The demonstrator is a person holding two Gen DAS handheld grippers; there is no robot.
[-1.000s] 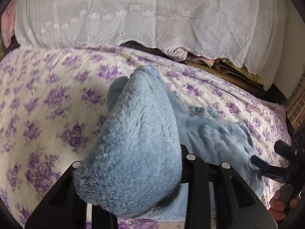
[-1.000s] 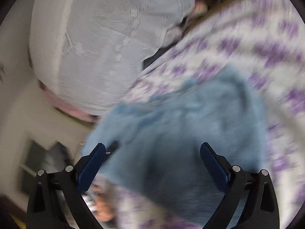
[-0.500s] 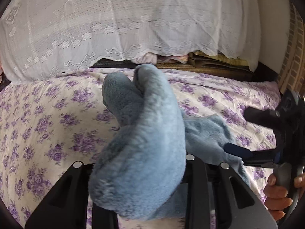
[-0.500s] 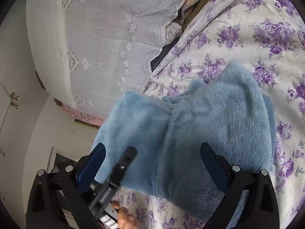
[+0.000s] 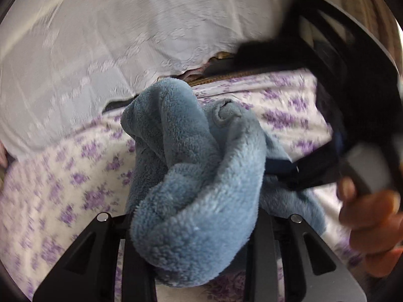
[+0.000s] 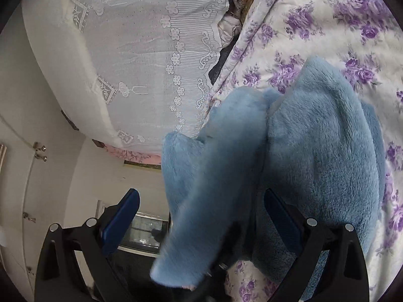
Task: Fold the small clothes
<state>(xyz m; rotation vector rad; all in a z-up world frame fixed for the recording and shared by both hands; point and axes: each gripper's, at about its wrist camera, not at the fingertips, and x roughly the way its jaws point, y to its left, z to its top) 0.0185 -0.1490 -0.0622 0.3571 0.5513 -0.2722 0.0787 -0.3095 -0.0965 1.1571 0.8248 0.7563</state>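
Mostly hidden: left gripper (image 5: 191, 216) jaws clamped on blue fleece (image 5: 201, 176), right gripper (image 6: 199, 216) jaws apart.

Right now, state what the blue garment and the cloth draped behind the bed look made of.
Blue garment: plush fleece, seemingly synthetic; short fuzzy matte pile. White draped cloth: thin lace-trimmed woven fabric, maybe cotton or polyester; embroidered flower bands.
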